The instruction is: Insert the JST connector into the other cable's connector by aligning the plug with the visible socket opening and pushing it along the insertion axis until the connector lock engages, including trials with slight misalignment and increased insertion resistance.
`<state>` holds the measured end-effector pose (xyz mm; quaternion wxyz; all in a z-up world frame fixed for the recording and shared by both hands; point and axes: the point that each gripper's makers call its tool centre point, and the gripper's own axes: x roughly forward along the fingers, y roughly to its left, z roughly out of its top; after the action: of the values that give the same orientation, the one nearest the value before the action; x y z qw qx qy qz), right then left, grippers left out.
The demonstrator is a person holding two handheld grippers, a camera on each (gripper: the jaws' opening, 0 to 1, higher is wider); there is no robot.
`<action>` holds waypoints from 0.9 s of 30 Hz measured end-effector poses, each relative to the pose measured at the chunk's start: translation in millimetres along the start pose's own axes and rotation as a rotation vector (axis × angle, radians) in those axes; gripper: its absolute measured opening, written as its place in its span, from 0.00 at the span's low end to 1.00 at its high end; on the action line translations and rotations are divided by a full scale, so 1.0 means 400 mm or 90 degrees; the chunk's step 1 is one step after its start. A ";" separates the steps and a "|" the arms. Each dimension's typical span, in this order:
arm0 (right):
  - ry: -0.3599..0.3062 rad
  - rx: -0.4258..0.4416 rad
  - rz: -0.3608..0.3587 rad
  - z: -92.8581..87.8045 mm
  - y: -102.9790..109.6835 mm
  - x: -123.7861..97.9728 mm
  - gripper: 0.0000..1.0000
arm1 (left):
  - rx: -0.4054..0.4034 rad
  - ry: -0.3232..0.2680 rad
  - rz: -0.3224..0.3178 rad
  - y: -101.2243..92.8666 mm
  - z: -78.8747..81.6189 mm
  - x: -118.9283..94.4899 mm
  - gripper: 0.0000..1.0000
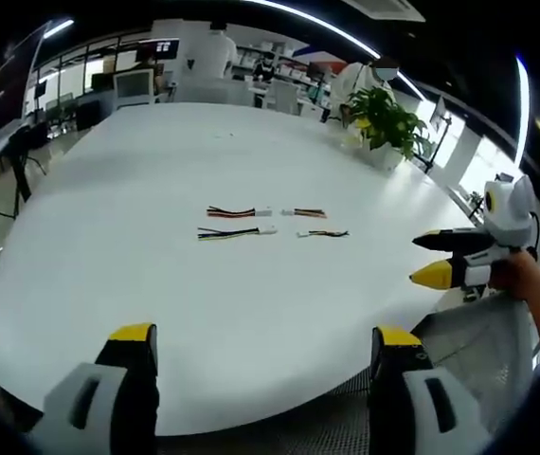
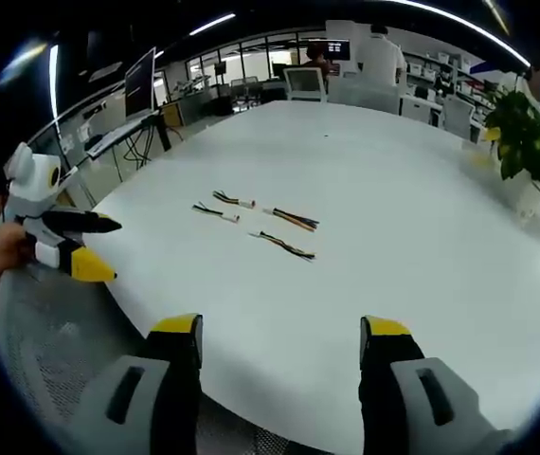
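Note:
Four short cables lie near the middle of the white round table (image 1: 156, 275). One is a red-black cable (image 1: 235, 212) with a white connector (image 1: 263, 211). Below it is a yellow-blue cable (image 1: 232, 232) with a white connector (image 1: 267, 229). To their right are two shorter cables (image 1: 305, 212) (image 1: 325, 233). The right gripper view has the same cables (image 2: 232, 199) (image 2: 215, 211) (image 2: 294, 220) (image 2: 286, 246). My left gripper (image 1: 265, 336) hangs open at the near table edge, well short of them. My right gripper (image 2: 281, 328) is open too, holding nothing. Each gripper also appears in the other's view (image 1: 423, 258) (image 2: 111, 250), held by a hand.
A potted plant (image 1: 384, 118) (image 2: 531, 133) stands at the table's far side. Behind the table are monitors (image 1: 135, 85), desks and people. Grey mesh flooring (image 1: 478, 341) lies below the table edge.

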<state>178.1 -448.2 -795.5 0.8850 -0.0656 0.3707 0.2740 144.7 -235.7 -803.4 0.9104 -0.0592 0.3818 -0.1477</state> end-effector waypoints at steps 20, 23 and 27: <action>-0.005 -0.017 -0.017 0.001 -0.004 -0.006 0.64 | 0.049 0.015 0.025 0.007 -0.015 -0.004 0.91; -0.007 -0.022 -0.021 0.001 -0.003 -0.009 0.63 | 0.054 0.019 0.028 0.010 -0.021 -0.003 0.91; -0.011 -0.023 -0.024 0.002 -0.003 -0.011 0.63 | 0.073 0.015 0.040 0.016 -0.015 -0.007 0.90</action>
<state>176.7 -451.1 -792.1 0.8917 -0.0862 0.3570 0.2645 140.0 -228.7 -807.3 0.9121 0.0070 0.3848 -0.1411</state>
